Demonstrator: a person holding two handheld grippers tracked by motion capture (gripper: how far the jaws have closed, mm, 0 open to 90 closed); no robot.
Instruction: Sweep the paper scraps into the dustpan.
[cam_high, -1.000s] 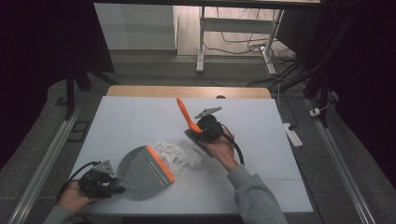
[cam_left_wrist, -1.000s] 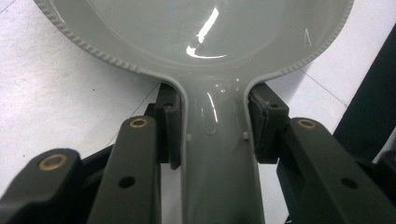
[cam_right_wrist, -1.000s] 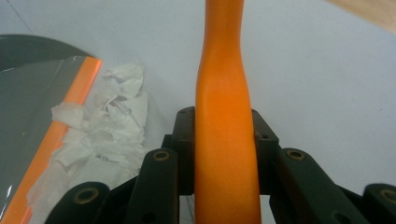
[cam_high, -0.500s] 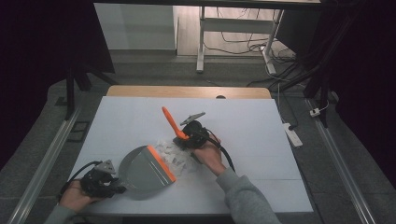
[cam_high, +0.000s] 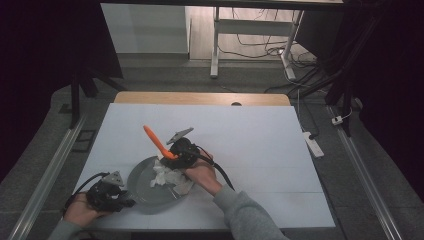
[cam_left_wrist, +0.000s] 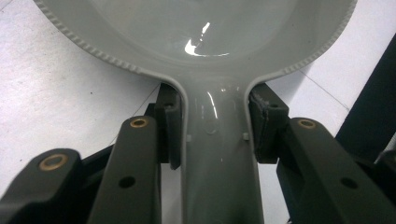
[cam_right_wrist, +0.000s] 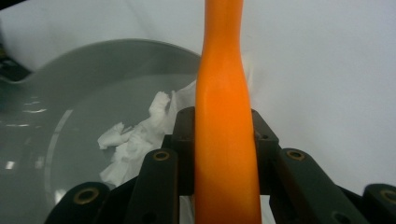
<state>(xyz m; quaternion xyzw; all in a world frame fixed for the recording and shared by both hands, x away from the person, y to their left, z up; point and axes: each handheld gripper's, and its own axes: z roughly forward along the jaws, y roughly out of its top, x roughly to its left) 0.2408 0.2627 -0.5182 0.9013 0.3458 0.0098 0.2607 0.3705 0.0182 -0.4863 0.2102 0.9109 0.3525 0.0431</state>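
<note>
A grey dustpan (cam_high: 137, 197) lies at the front left of the white table (cam_high: 260, 140). My left gripper (cam_high: 126, 202) is shut on its handle (cam_left_wrist: 217, 154), a pad pressing each side. Crumpled white paper (cam_high: 167, 177) rests over the pan's right rim and partly inside it. My right gripper (cam_high: 174, 155) hangs just above that paper, shut on an orange tool handle (cam_high: 155, 137) that sticks up and to the left. In the right gripper view the orange handle (cam_right_wrist: 224, 93) rises between the jaws, with the paper (cam_right_wrist: 135, 135) and the pan (cam_right_wrist: 116, 60) to its left.
A wooden strip (cam_high: 200, 98) runs along the table's far edge. A white power strip (cam_high: 312, 142) lies on the floor to the right. Desk legs and cables stand beyond the table. The right half of the table is bare.
My right gripper has carried the orange tool leftward and nearer, from mid-table to the pan's rim. The paper went with it from the table into the pan. The left gripper has stayed put.
</note>
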